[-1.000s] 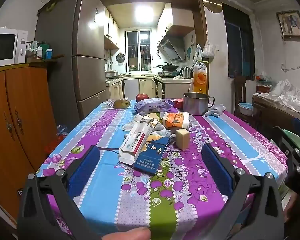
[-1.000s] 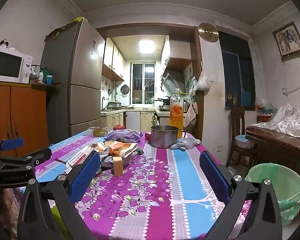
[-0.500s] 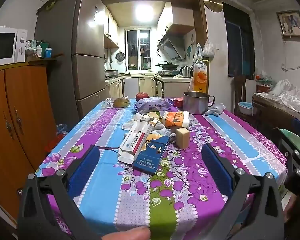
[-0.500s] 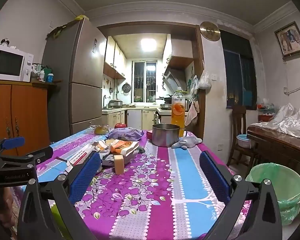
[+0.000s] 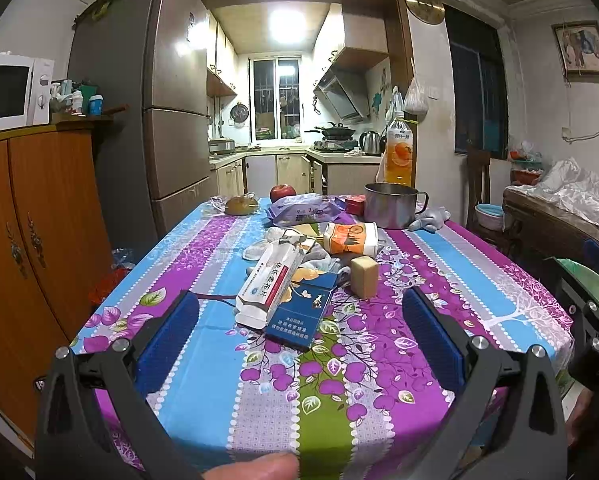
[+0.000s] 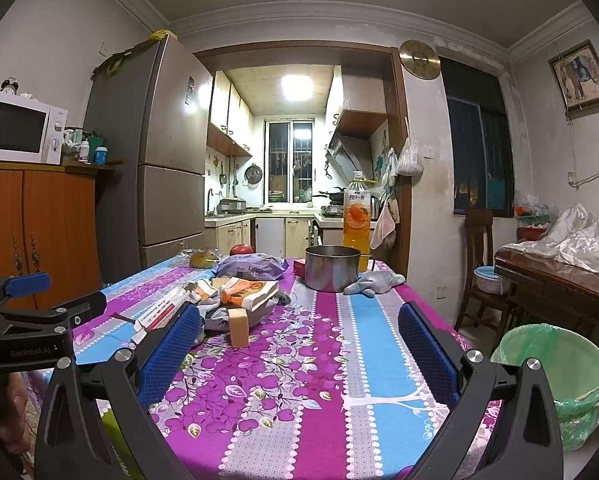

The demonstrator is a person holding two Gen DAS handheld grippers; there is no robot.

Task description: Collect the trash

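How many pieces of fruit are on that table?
2: a red apple at the far end, and a yellowish-brown fruit in clear wrap just left of it. Clutter may hide more.

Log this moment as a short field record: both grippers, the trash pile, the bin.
left gripper: open, empty, short of the pile
right gripper: open, empty, above the table's near end
trash pile: white carton resting partly on blue flat box; orange-printed pack behind; tan block upright to the right
bin: green-lined, on the floor right of the table
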